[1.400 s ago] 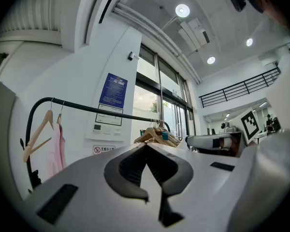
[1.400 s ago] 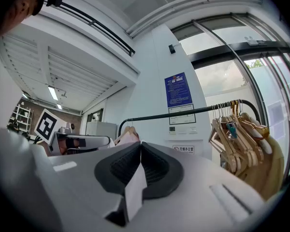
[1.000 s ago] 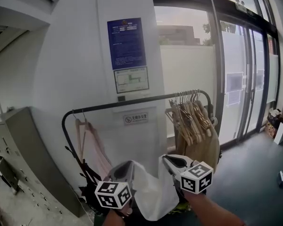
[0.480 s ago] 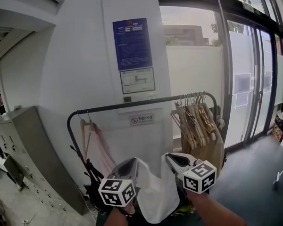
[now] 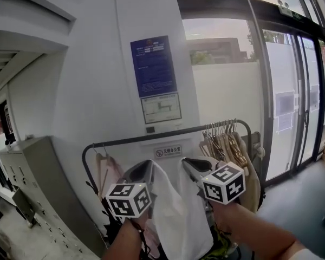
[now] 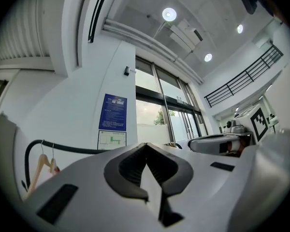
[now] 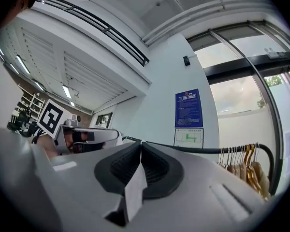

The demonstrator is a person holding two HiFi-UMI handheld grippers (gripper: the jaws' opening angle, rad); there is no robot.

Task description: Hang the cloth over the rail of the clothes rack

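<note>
Left gripper [image 5: 148,164] and right gripper [image 5: 186,161] each clamped on white cloth [image 5: 180,215]. Rail [image 5: 168,136] behind: wooden hangers [image 5: 227,145] crowd its right end (pink garment [image 5: 105,172] hangs left).

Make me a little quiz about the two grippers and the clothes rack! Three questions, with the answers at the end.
1. True or false: the white cloth is draped over the rail.
2. What hangs at the rail's right end? A) wooden hangers B) umbrellas C) bath towels
3. Fill in: the left gripper and the right gripper are each shut on the ____.

Key
1. False: the grippers hold it in front of the rack.
2. A
3. white cloth
</note>
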